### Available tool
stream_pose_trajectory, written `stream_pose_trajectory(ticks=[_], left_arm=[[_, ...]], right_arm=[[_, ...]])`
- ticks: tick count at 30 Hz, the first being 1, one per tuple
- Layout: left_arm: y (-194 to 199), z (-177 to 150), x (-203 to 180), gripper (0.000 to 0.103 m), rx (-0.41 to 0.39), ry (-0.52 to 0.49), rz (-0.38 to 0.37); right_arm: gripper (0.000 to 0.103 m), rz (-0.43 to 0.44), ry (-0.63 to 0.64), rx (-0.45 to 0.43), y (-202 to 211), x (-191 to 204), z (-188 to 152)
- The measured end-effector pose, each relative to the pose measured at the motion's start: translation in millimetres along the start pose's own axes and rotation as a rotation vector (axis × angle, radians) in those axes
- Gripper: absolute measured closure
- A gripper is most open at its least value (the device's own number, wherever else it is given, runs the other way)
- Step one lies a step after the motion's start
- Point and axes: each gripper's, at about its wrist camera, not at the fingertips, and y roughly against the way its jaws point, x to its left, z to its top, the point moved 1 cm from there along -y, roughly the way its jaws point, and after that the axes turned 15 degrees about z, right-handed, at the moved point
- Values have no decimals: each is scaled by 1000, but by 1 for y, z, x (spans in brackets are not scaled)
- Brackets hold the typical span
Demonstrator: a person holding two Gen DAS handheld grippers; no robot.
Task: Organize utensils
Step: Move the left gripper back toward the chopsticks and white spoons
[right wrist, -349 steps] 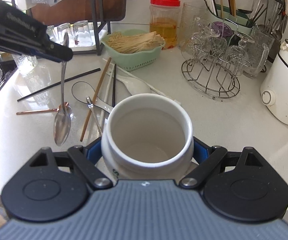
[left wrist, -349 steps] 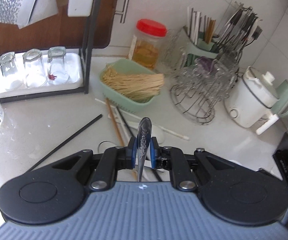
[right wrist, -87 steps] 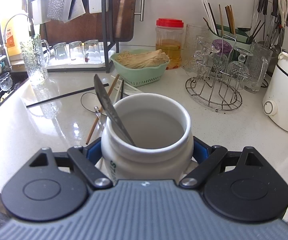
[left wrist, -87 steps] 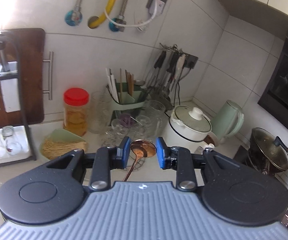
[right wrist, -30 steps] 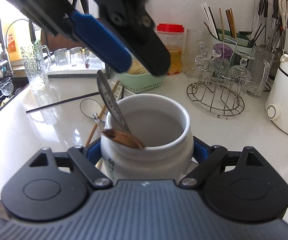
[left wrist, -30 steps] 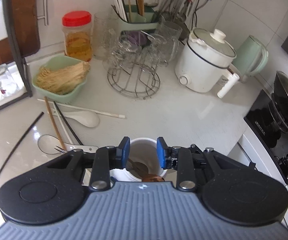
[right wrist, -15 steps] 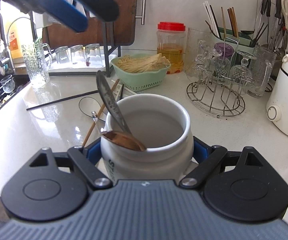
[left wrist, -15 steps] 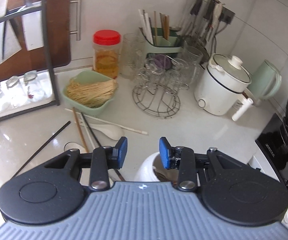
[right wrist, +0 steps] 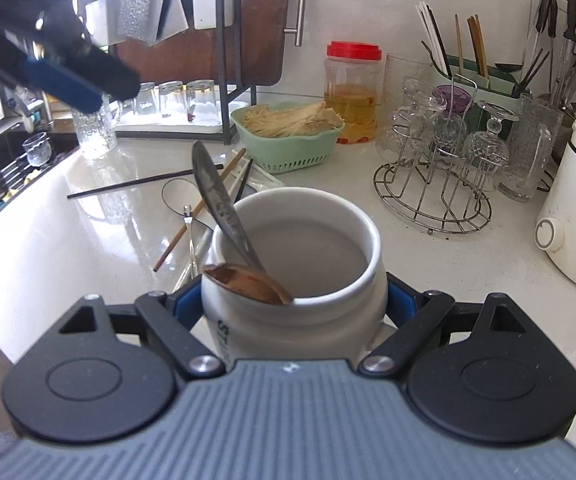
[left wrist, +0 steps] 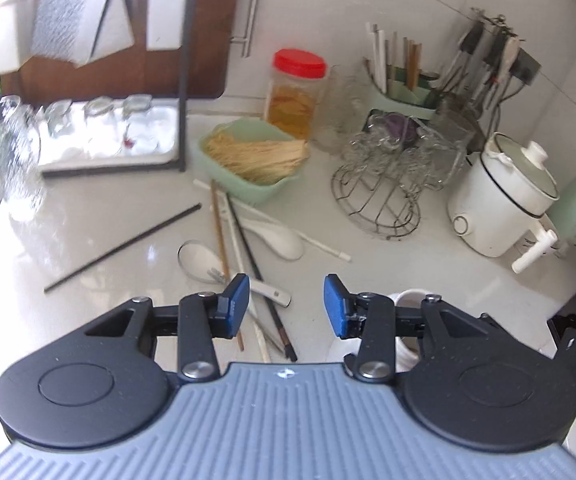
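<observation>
- My right gripper (right wrist: 293,304) is angled downward over the white countertop (right wrist: 467,264), and its blue pads (right wrist: 187,305) press on both sides of a white ceramic jar (right wrist: 293,320), clamping it upright at the bottom middle of the right wrist view.
- Two utensils stand in that jar: a silver spoon (right wrist: 218,200) whose handle leans up and to the left past the rim, and a copper spoon (right wrist: 248,283) whose bowl rests on the near-left rim.
- My left gripper (left wrist: 286,305) is tilted steeply down toward the counter, with the loose utensils ahead of it and below it.
- Its jaws have just been opening; they now stand apart with nothing between them, only counter and scattered utensils showing through the gap.
- In the right wrist view, the left gripper shows as a dark, blurred shape with a blue pad (right wrist: 62,84) in the upper left, above the counter and well apart from the jar.
- On the counter lie a long black chopstick (left wrist: 124,249), a brown chopstick (left wrist: 224,256), a white ceramic spoon (left wrist: 278,240) and a round metal ladle (left wrist: 200,260), loosely crossed in a pile.
- The jar's rim (left wrist: 409,298) peeks out behind the left gripper's right finger, to the right of that pile.
- Behind the pile sit a green basket (left wrist: 256,160) and a red-lidded jar (left wrist: 297,92).
</observation>
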Motion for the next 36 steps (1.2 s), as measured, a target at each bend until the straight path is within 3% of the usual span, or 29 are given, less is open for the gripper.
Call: stream_pose_trajectory(ticks=[11, 20, 33, 36], left_arm=[[-28, -21, 6, 56, 61, 13, 56], [-75, -19, 12, 56, 133, 18, 81], [-145, -12, 15, 59, 264, 80, 58], [-147, -11, 9, 61, 241, 58, 54]], right_arm=[[12, 25, 22, 3, 1, -6, 0], [12, 12, 12, -2, 3, -14, 0], [12, 8, 13, -8, 4, -15, 0], [12, 5, 12, -9, 4, -14, 1]])
